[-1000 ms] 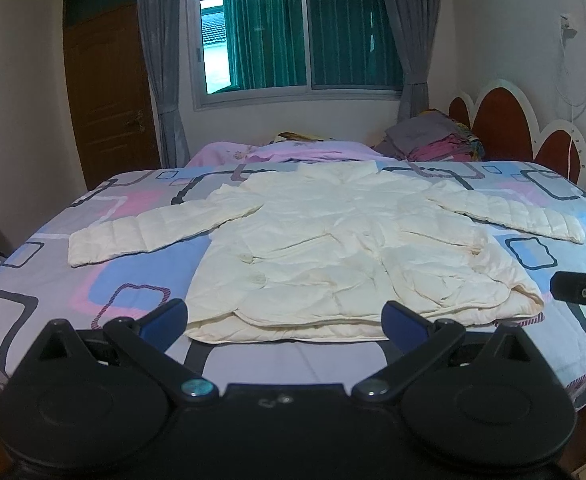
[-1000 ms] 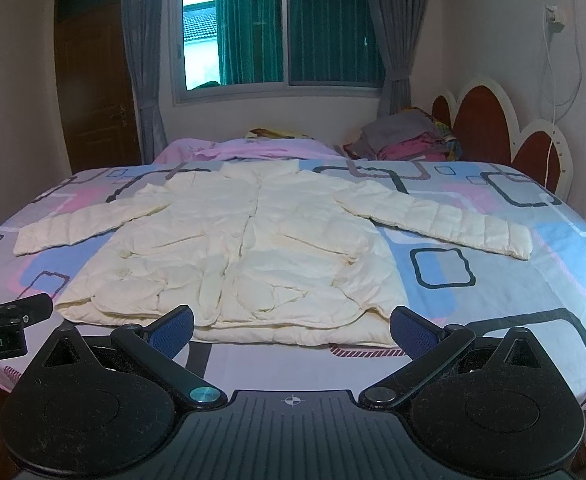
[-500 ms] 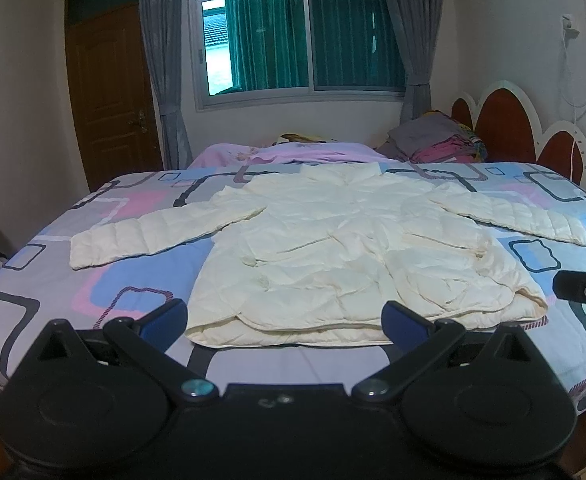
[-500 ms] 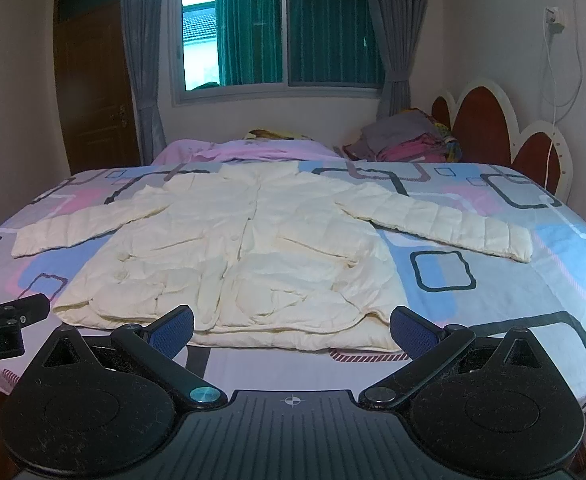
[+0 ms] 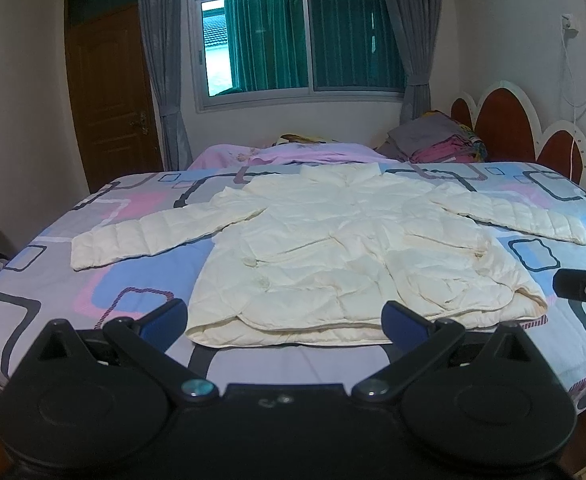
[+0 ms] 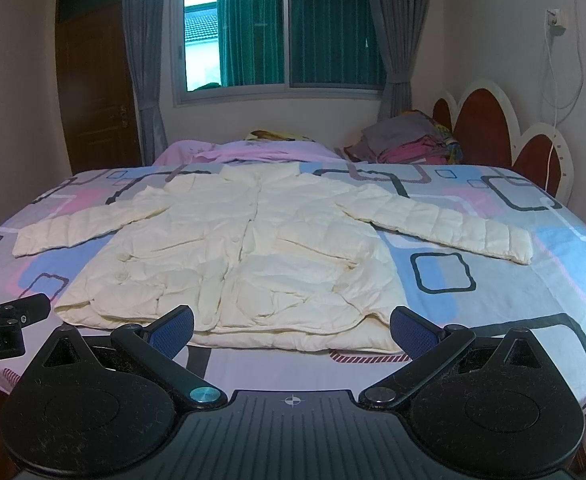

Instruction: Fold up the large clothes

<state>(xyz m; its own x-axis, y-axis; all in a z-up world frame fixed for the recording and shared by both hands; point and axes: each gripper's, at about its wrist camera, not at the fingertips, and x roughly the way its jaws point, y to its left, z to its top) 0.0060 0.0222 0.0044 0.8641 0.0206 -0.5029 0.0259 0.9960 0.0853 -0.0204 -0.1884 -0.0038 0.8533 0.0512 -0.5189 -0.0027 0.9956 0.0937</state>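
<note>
Lying flat on the bed [image 5: 565, 344], just ahead of both my tools: one cream quilted jacket [image 5: 345, 256], hem nearest me. Left tool [image 5: 283, 314]: spread wide, holding nothing, short of the hem. Right tool [image 6: 292, 328]: likewise spread wide and empty, short of the hem. Jacket [image 6: 237, 256]: front up, both sleeves stretched outward, body puffy and wrinkled.

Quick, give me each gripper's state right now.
Left gripper: open, holding nothing, short of the cream jacket.
Right gripper: open, holding nothing, at the jacket's hem.
</note>
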